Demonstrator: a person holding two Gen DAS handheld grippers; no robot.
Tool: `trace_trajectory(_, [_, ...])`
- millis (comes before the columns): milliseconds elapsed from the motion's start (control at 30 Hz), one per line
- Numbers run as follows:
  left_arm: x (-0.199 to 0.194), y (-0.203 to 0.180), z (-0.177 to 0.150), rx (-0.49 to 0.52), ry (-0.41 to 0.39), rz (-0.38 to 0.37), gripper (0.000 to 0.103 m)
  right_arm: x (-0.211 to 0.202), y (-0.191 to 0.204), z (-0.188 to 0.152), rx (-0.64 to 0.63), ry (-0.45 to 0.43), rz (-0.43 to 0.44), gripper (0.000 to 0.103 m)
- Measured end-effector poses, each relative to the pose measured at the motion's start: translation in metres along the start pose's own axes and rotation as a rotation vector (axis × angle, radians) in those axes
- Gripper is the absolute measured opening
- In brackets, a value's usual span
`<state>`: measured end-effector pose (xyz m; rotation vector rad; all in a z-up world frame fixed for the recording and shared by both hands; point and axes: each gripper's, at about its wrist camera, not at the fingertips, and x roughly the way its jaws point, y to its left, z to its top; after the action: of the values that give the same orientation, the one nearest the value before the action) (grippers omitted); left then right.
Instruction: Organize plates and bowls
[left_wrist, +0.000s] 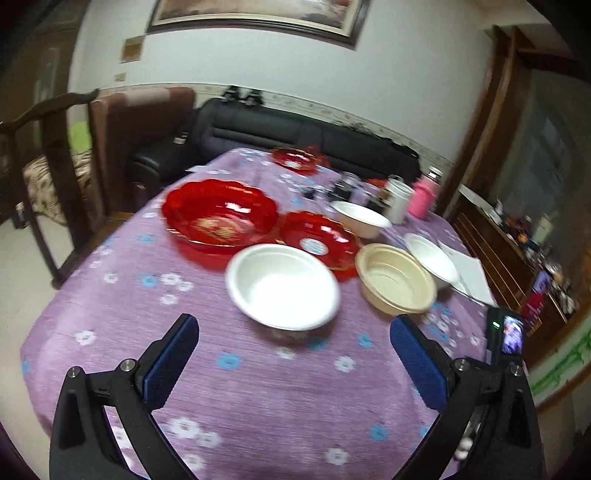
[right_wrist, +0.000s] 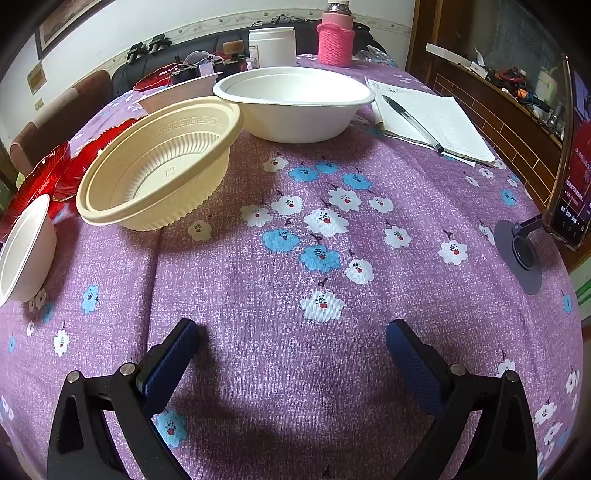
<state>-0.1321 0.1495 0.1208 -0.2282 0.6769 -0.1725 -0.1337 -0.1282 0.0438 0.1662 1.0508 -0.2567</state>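
Bowls nearest the left jaws: white bowl (left_wrist: 282, 286) sits on the cloth just ahead of the parted fingers, empty and upright, slightly blurred.
Cream bowl: ribbed cream bowl (left_wrist: 397, 278) lies ahead and to the right of the left jaws, close beside the white bowl; from the right wrist view the same cream bowl (right_wrist: 160, 162) stands ahead and left of the right jaws, tilted, its rim resting against a second white bowl (right_wrist: 295, 103).
Further white bowls: second white bowl sits straight ahead of the right jaws and well beyond them; a third white bowl (left_wrist: 360, 219) lies farther back still.
Red plates: large red dish (left_wrist: 219, 212) lies beyond the nearest white bowl, ahead-left of the left jaws; a smaller red plate (left_wrist: 319, 238) sits just behind that bowl; another red plate (left_wrist: 297, 158) rests near the far edge.
Left gripper (left_wrist: 293, 341): jaws wide apart, holding nothing, above the cloth.
Right gripper (right_wrist: 291, 339): jaws wide apart, holding nothing, low over bare cloth.
Table covering: purple flowered tablecloth (right_wrist: 314, 240).
Ahead-right of the right jaws: notepad (right_wrist: 430, 118) with a pen (right_wrist: 412, 122) lying on it; phone on a stand (right_wrist: 569, 177) at the far right.
Far end: white jar (right_wrist: 272, 46) and a bottle in a pink knitted sleeve (right_wrist: 335, 38).
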Motion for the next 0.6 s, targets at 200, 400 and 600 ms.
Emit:
trace_trajectory(200, [-0.005,0.047,0.0,-0.086,-0.012,0.065,0.103,-0.001,-0.001,-0.001,0.0,0.002,0.005,0.102])
trace_trajectory(400, [-0.012,0.077,0.003,-0.125,-0.034,0.116,0.103,-0.028,-0.002,-0.007,0.04,-0.064,0.123,0.102])
trace_trajectory(600, [-0.014,0.098,0.011,-0.157,-0.059,0.163,0.103,-0.088,0.03,0.006,-0.086,-0.293,0.089,0.101])
